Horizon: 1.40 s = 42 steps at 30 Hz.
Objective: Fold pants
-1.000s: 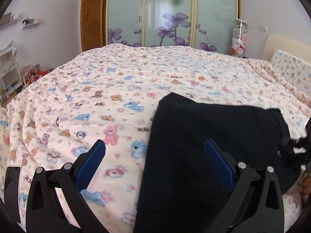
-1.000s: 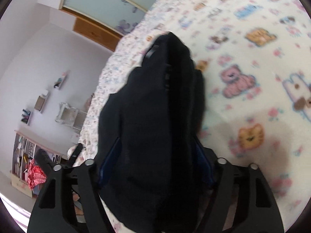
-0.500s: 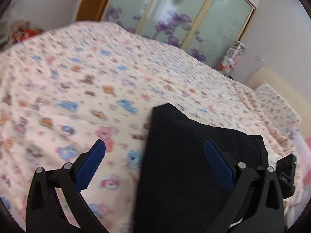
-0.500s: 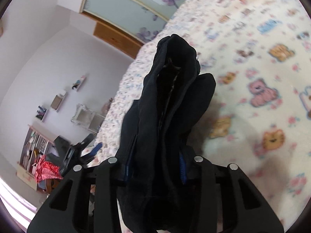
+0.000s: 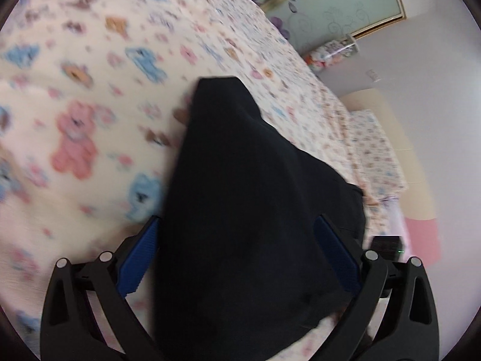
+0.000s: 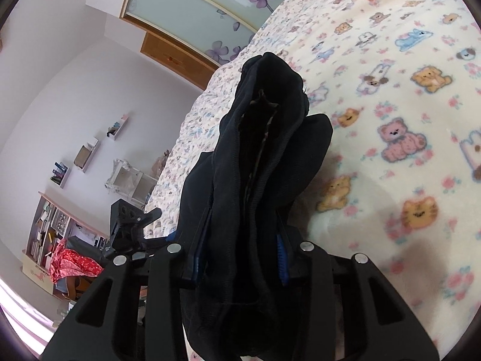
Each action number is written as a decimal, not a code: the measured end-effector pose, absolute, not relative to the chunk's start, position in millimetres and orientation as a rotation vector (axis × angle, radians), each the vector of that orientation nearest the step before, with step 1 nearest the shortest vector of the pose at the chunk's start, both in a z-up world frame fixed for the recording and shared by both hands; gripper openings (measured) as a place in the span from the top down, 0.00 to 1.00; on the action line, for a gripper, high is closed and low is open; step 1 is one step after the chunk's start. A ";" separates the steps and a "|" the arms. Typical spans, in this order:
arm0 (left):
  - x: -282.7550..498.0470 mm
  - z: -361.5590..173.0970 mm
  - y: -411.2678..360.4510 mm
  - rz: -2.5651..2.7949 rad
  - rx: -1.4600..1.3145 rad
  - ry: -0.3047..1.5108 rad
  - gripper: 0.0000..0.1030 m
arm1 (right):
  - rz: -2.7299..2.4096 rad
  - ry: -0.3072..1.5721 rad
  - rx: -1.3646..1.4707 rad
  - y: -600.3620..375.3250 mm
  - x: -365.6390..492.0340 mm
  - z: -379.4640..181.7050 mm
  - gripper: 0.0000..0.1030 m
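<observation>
Bedspread [image 5: 90, 75] spreads wide around black pants [image 6: 264, 156], right claw [image 6: 240, 258] clamping them, left claw [image 5: 237, 249] spread wide.

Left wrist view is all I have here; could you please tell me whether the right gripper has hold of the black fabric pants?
Observer: Yes. The right gripper has its fingers shut on the black fabric pants, which are bunched thick between them.
Operator: Which end sticks out past it?
Observer: An end that gapes open, with a lighter lining showing inside; probably the waistband.
Operator: Does that end rest on the bed?
Observer: Its shadow falls on the cream animal-print blanket right beside it; I cannot tell whether they touch.
</observation>
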<state>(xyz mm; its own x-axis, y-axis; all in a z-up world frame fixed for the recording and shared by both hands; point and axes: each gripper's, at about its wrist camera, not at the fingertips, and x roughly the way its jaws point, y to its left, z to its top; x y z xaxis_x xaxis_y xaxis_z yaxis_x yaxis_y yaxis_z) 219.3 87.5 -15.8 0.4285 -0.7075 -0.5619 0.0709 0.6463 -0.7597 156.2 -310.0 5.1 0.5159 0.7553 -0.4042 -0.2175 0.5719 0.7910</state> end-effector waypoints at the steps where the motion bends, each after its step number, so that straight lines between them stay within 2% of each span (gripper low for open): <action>1: 219.5 -17.6 87.1 -0.560 -0.744 1.023 0.04 | 0.653 0.830 0.750 -310.8 155.6 4.2 0.63; 3: 220.2 -21.5 86.6 -0.576 -0.763 1.027 0.08 | 0.650 0.830 0.755 -311.1 154.6 3.4 0.63; 4: 220.2 -24.3 86.9 -0.572 -0.768 1.030 0.15 | 0.648 0.831 0.759 -312.2 154.6 2.2 0.63; 5: 219.9 -26.2 87.1 -0.561 -0.768 1.034 0.27 | 0.646 0.831 0.761 -311.7 155.4 1.1 0.63; 6: 219.5 -27.4 87.8 -0.548 -0.766 1.037 0.32 | 0.641 0.834 0.766 -312.9 155.7 -0.7 0.63; 8: 216.7 -27.7 88.1 -0.520 -0.755 1.037 0.49 | 0.634 0.838 0.777 -315.3 156.5 -4.0 0.63; 9: 216.1 -26.0 88.2 -0.512 -0.748 1.035 0.51 | 0.630 0.839 0.782 -316.1 156.9 -4.9 0.63; 14: 209.6 -14.3 82.4 -0.469 -0.673 0.999 0.77 | 0.616 0.818 0.771 -313.2 154.0 -0.7 0.64; 17: 204.1 -0.6 72.7 -0.444 -0.591 0.952 0.84 | 0.618 0.797 0.805 -314.9 151.9 0.5 0.65; 20: 198.5 12.1 69.9 -0.438 -0.567 0.892 0.88 | 0.641 0.768 0.842 -319.0 152.6 4.4 0.65; 32: 194.2 59.9 19.4 -0.456 -0.492 0.654 0.90 | 0.611 0.578 0.853 -341.0 160.2 40.3 0.66; 36: 206.9 58.2 -2.3 -0.452 -0.435 0.642 0.90 | 0.581 0.522 0.878 -358.8 171.8 41.9 0.66; 42: 235.2 35.2 -3.4 -0.444 -0.463 0.658 0.89 | 0.546 0.543 0.889 -361.0 190.9 21.8 0.66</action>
